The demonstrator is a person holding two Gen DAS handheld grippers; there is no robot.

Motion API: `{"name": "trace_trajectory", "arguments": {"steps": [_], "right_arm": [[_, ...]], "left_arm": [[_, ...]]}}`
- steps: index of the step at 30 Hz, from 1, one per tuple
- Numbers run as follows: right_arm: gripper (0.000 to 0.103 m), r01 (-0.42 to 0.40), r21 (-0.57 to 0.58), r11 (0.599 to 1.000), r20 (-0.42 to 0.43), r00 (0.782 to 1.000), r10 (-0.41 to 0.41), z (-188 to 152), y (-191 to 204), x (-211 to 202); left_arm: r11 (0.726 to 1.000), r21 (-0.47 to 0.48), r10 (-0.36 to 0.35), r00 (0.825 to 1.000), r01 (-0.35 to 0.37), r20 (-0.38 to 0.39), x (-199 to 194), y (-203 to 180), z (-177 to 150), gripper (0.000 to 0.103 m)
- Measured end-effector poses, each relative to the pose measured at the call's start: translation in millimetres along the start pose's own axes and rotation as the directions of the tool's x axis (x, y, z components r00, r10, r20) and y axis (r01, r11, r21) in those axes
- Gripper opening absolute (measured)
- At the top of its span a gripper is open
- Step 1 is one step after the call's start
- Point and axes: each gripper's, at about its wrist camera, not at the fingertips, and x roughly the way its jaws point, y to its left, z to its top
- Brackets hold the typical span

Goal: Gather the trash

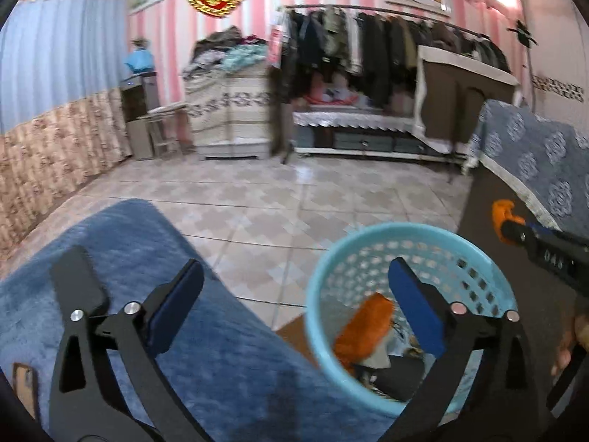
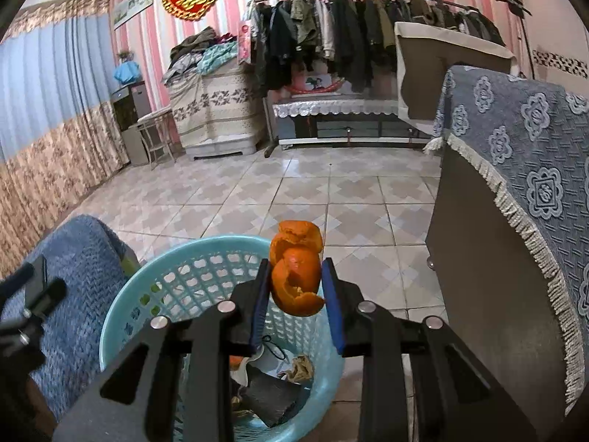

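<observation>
Left wrist view: left gripper (image 1: 294, 294) jaws wide apart, nothing between the pads. Blue mesh basket (image 1: 371, 235) sits below and ahead-right of it; a blurred orange scrap (image 1: 362, 331) shows inside, among other rubbish (likely just dropped). Right gripper (image 1: 510, 226) enters from the far right.

Right wrist view: right gripper (image 2: 296, 287) clamped on orange peel (image 2: 296, 272), pads pinching both sides. Basket (image 2: 147, 280) rim lies below and left of the tips. Advice: carry peel left, over basket ctr, then part the jaws; releasing here risks hitting the rim.
</observation>
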Motion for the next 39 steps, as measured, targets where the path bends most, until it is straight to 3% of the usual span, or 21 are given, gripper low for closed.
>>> {"name": "trace_trajectory", "arguments": {"steps": [8,10,11,12,14,18,26,31,39], "right_arm": [[0.031,-0.03,-0.081,0.996,-0.025,0.999,0.028,-1.6,33.7,4.5],[0.046,-0.044,-0.086,0.995,-0.03,0.999,0.042,-3.2,38.8,3.8],[0.062,-0.052,-0.086,0.995,-0.029,0.998,0.049,-3.5,39.8,2.7],[0.07,-0.053,-0.087,0.995,-0.023,0.998,0.051,-3.6,40.9,0.8],[0.072,-0.047,-0.091,0.995,-0.02,0.999,0.045,-2.2,41.4,-0.6],[0.09,-0.036,-0.095,0.995,-0.005,0.999,0.036,-2.2,44.6,-5.7],[0.098,-0.032,-0.091,0.995,0.013,0.999,0.033,-0.6,49.4,-16.2],[0.098,-0.046,-0.118,0.992,0.025,0.998,0.049,-10.0,64.6,-31.4],[0.099,-0.173,-0.164,0.971,0.051,0.982,0.184,-23.9,101.1,-75.9]], "left_arm": [[0.995,-0.053,0.089,0.996,-0.089,0.003,-19.7,34.6,-0.3,0.097],[0.993,-0.066,0.102,0.995,-0.101,0.004,-25.2,40.5,-0.7,0.097],[0.992,-0.072,0.107,0.994,-0.106,0.003,-28.0,44.2,-1.0,0.097],[0.99,-0.082,0.116,0.993,-0.115,0.002,-32.8,50.0,-0.6,0.097],[0.987,-0.093,0.13,0.991,-0.129,0.006,-39.8,56.6,-0.3,0.097],[0.977,-0.113,0.183,0.983,-0.18,0.019,-60.6,76.0,-0.9,0.097],[0.952,-0.17,0.263,0.964,-0.256,0.022,-106.5,113.2,-7.6,0.097],[0.933,-0.187,0.316,0.948,-0.307,0.024,-142.1,131.1,-15.1,0.098],[0.909,-0.223,0.363,0.932,-0.353,0.005,-198.5,154.1,-36.3,0.098]]}}
